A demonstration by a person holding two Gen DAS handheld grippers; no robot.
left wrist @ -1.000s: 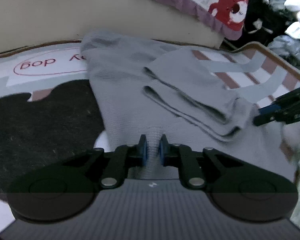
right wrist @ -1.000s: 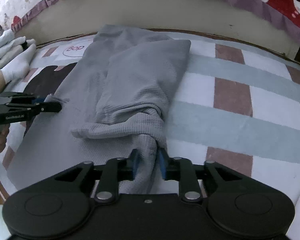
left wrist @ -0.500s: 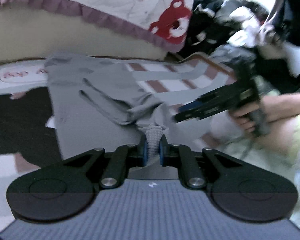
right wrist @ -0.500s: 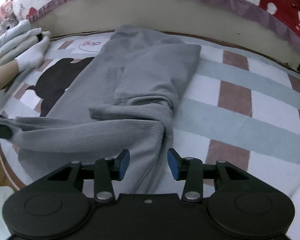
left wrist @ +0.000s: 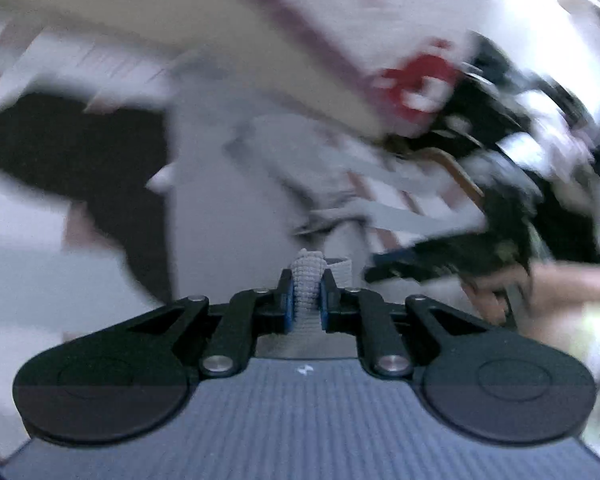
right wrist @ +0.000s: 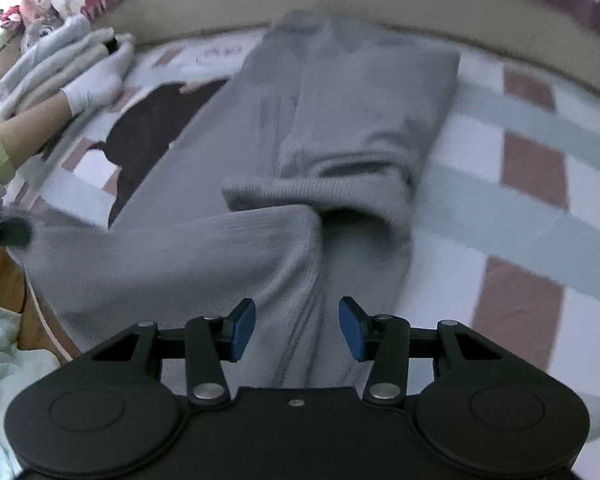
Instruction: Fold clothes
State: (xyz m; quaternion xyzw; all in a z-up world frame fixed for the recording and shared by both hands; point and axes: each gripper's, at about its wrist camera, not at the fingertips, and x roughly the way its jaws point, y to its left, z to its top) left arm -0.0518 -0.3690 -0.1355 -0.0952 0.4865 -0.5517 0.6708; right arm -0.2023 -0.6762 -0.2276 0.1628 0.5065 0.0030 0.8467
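1. The grey ribbed knit garment (right wrist: 340,128) lies lengthways on the checked mat with a black dog shape (right wrist: 540,216), its far end at 12 o'clock by the beige bed side; one long part runs out toward 9 o'clock in the right wrist view.
2. The left gripper (left wrist: 305,300) is clamped on a bunched ribbed edge of the knit. The right gripper (right wrist: 297,328) stands wide apart, holding nothing, with cloth beneath it.
3. Risk: the left view is smeared with motion, so a fast pull could drag the folded upper part out of line, or the thick bunch could slip from the pads.
4. Risk: the free right tongs might snag loose knit lying under them.
5. Room: bare mat lies open at 3 o'clock; at 9 o'clock the mat's edge, wooden floor and pale green cloth (right wrist: 4,360) crowd in, with stacked pale folded clothes (right wrist: 60,60) at 10 o'clock.
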